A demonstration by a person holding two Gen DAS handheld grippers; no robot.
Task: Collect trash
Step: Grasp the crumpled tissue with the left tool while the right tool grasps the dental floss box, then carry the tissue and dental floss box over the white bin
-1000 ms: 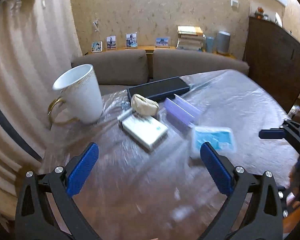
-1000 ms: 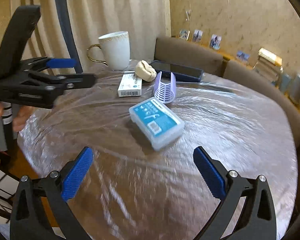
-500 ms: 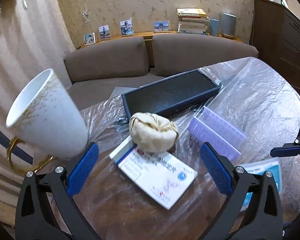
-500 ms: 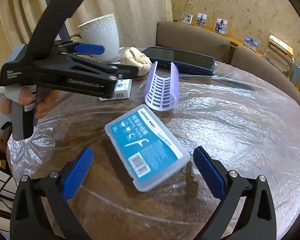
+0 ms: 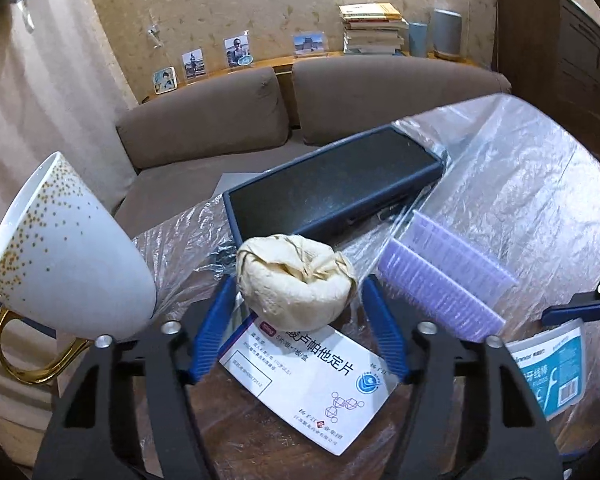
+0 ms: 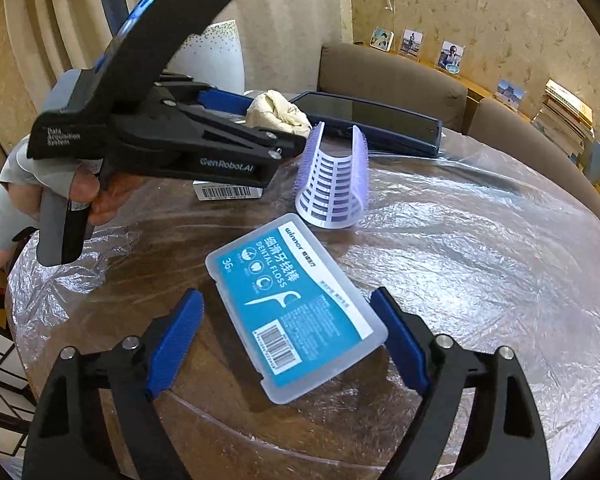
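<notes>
— Plastic film, clear and crinkled, over the round wooden table (image 6: 480, 280); what stands on it, biggest first?

— White mug (image 5: 64, 256), gold-speckled with a gold handle, at the left edge. Dark flat case (image 5: 332, 192), hard and matt, toward the sofa. White medicine carton (image 5: 312, 372), thin card, lying flat. Dental floss box (image 6: 296, 312), frosted rigid plastic with a blue label. Lilac hair roller (image 6: 336, 176), ribbed and bristled, split open. Smallest: the crumpled paper wad (image 5: 296, 280), cream, soft, sitting partly on the carton's far end, just in front of the case.

— The wad is the trash, then?

— By my judgement, yes. It looks near weightless and will crush rather than slip; take it across its widest middle and lift straight up so the carton underneath stays put.

— And the tools?

— Left gripper (image 5: 296, 328): jaws closing, blue pads either side of the wad, hard against it or nearly so; I cannot see contact, so not yet gripping by my reading. Right gripper (image 6: 292, 340): jaws also closing, floss box between them, a clear gap on the left side, nothing held. That box is stiff and smooth; its long edges give the flattest purchase.
</notes>
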